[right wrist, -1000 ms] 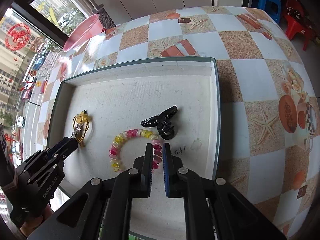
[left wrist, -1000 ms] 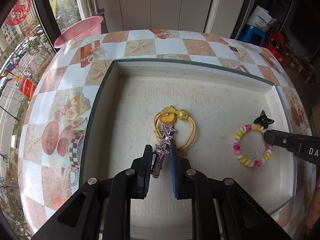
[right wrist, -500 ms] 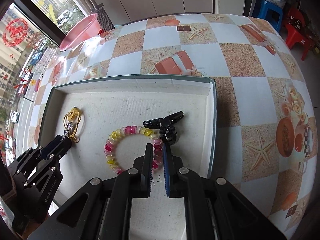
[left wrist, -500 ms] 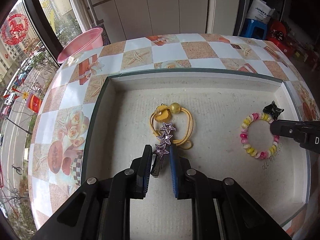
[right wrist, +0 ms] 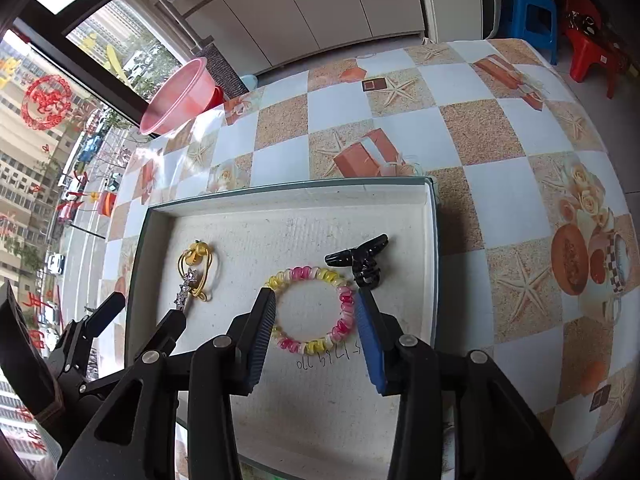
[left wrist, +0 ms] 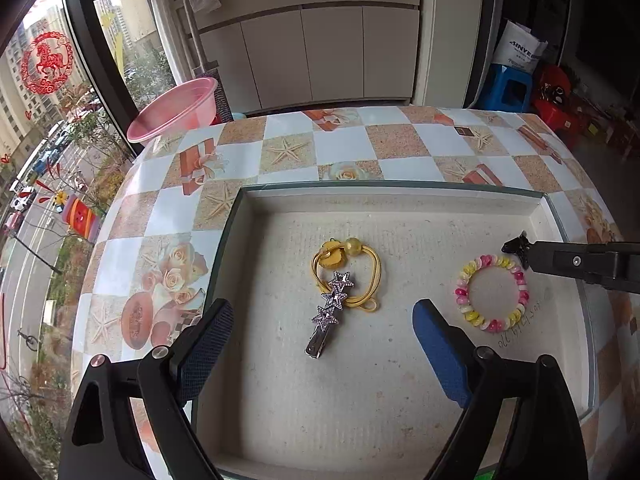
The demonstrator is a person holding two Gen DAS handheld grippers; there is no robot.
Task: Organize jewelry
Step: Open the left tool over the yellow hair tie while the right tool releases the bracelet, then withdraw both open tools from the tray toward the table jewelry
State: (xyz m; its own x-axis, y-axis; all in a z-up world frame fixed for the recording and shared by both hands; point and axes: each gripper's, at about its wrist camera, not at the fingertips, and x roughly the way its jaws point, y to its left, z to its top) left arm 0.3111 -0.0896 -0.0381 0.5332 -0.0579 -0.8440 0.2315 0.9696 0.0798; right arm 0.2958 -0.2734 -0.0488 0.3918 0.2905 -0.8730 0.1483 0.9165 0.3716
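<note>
A shallow white tray (left wrist: 400, 196) (right wrist: 288, 200) sits on the checkered table. In it lie a silver star hair clip (left wrist: 329, 314) (right wrist: 185, 292) resting partly on a yellow hair tie (left wrist: 348, 276) (right wrist: 198, 266), a pink-and-yellow coil bracelet (left wrist: 492, 298) (right wrist: 312, 310), and a black claw clip (right wrist: 362, 262) (left wrist: 516, 245). My left gripper (left wrist: 322, 334) is open, its fingers either side of the star clip, holding nothing. My right gripper (right wrist: 316, 312) is open over the bracelet, empty.
A pink plastic basin (left wrist: 176, 108) (right wrist: 178, 96) stands off the table's far left corner. Cabinets, a blue stool (right wrist: 528, 20) and red stools (right wrist: 592, 52) are beyond the table. The patterned tablecloth (right wrist: 500, 168) extends right of the tray.
Both grippers have opened. The left let go of the star clip, which now lies in the tray. Both grippers have pulled back and risen.
</note>
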